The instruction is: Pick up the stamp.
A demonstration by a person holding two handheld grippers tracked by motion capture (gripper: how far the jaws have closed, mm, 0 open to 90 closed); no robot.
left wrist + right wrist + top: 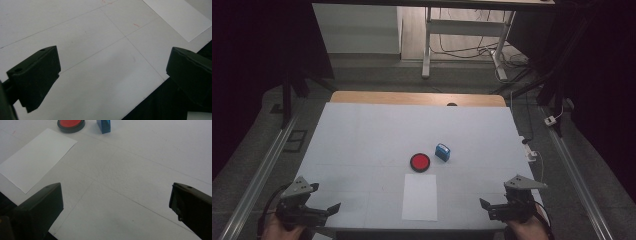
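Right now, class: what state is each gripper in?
Left gripper: open, holding nothing.
Right gripper: open, holding nothing.

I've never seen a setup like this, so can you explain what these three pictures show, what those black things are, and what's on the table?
A person sits at a white table and holds a hand-held gripper in each hand: the left hand-held gripper and the right hand-held gripper. Each has two black jaws, wide open and holding nothing. The high view looks down from above the person. The other two pictures come from cameras riding on each gripper, looking out between its own jaws. On the table lie a white sheet of paper, a round red ink pad in a black rim just beyond it, and a small blue stamp beside the pad.
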